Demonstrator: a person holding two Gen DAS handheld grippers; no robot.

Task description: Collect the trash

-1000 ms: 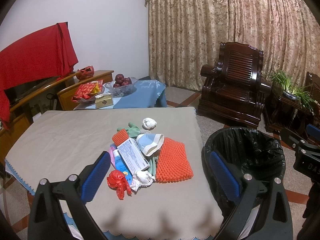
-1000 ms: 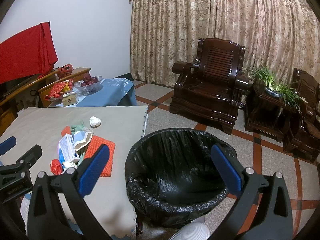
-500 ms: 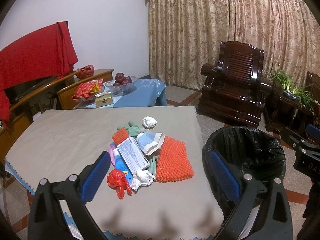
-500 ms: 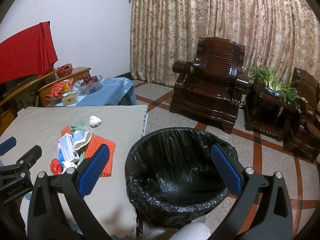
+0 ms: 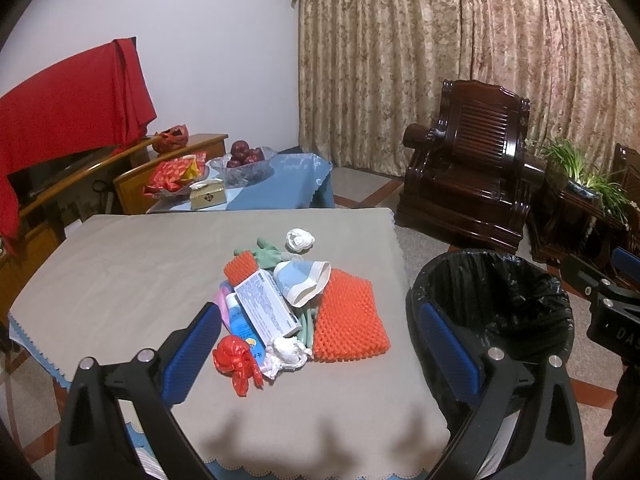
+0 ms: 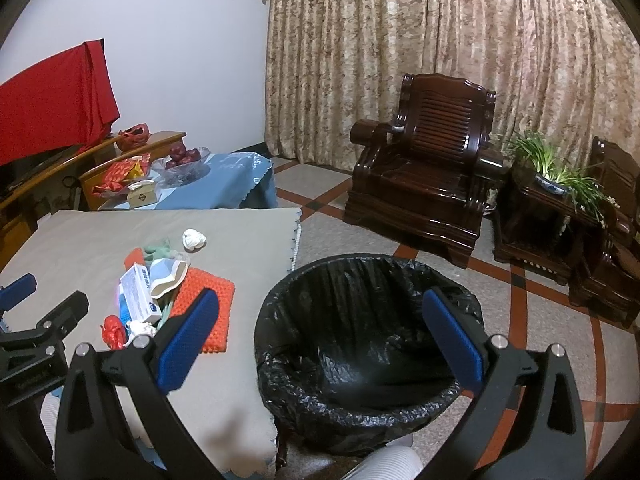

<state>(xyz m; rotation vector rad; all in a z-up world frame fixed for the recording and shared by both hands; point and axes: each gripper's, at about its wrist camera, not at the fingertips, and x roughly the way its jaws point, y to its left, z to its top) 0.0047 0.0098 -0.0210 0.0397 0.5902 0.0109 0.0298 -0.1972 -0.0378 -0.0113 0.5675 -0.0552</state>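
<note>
A heap of trash lies on the grey-covered table (image 5: 120, 276): an orange foam net (image 5: 348, 320), a white printed box (image 5: 266, 304), a crushed paper cup (image 5: 304, 280), a red plastic scrap (image 5: 234, 360), crumpled white tissue (image 5: 286, 354), a white paper ball (image 5: 299, 239) and a green glove (image 5: 266, 254). My left gripper (image 5: 316, 352) hovers open above the heap's near side, holding nothing. A bin with a black liner (image 6: 368, 352) stands right of the table. My right gripper (image 6: 320, 340) hangs open over the bin, empty.
A low table with a blue cloth (image 5: 280, 184) holds a bowl of red fruit (image 5: 244, 156) and snack packets. A dark wooden armchair (image 6: 424, 184) and a side table with a potted plant (image 6: 560, 176) stand by the curtain. A red cloth (image 5: 68, 100) drapes a cabinet at left.
</note>
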